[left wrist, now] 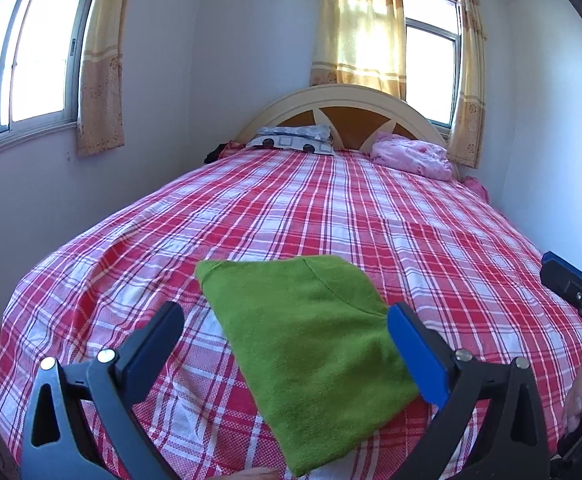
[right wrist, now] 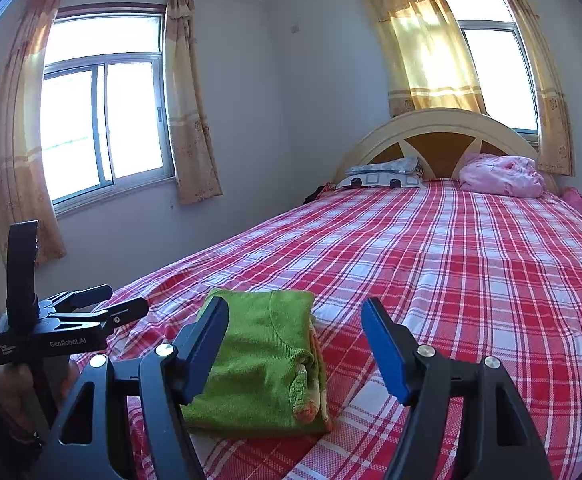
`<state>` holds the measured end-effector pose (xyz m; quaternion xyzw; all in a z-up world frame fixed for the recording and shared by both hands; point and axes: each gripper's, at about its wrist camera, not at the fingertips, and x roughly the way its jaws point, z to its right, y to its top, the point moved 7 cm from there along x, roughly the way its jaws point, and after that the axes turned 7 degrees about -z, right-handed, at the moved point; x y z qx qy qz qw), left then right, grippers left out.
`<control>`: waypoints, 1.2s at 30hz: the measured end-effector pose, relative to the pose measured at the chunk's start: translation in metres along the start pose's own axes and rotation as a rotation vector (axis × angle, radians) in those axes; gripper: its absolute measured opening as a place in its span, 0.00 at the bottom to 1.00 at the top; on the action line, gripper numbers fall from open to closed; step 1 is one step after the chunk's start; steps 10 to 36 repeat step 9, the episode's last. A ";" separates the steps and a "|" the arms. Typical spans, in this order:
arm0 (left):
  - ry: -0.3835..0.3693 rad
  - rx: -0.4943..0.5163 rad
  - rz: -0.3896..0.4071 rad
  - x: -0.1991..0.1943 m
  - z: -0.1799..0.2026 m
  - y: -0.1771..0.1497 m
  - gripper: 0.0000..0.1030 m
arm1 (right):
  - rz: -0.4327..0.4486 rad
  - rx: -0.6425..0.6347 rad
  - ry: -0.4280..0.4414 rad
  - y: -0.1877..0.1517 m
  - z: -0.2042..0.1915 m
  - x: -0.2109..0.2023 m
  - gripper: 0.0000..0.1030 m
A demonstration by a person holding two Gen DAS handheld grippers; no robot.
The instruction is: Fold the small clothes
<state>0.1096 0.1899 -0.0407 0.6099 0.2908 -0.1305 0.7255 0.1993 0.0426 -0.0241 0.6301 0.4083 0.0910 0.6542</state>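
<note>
A green knit garment [left wrist: 311, 336] lies folded into a compact stack on the red plaid bed [left wrist: 331, 208], near its foot. In the right wrist view the garment [right wrist: 259, 364] shows orange and green trim at its right edge. My left gripper [left wrist: 287, 316] is open and empty, held above the garment with a finger on each side. My right gripper [right wrist: 295, 320] is open and empty, just right of and above the garment. The left gripper's body [right wrist: 59, 328] shows at the left of the right wrist view; the right gripper's body [left wrist: 579, 292] shows at the right edge of the left wrist view.
Patterned pillows [left wrist: 295, 138] and a bundled pink blanket [left wrist: 411, 156] lie at the cream headboard [left wrist: 343, 100]. Curtained windows [right wrist: 103, 120] are on the left and back walls. The plaid bed [right wrist: 471, 264] stretches ahead.
</note>
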 end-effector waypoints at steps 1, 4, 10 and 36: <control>0.008 -0.011 -0.009 0.002 -0.003 0.000 1.00 | -0.005 0.001 0.001 -0.001 0.000 0.001 0.68; 0.012 -0.033 0.001 0.004 -0.010 -0.003 1.00 | -0.024 -0.008 0.006 -0.005 -0.003 0.006 0.68; 0.019 -0.032 0.011 0.004 -0.012 -0.003 1.00 | -0.041 -0.024 0.015 -0.011 -0.010 0.010 0.68; 0.019 -0.032 0.011 0.004 -0.012 -0.003 1.00 | -0.041 -0.024 0.015 -0.011 -0.010 0.010 0.68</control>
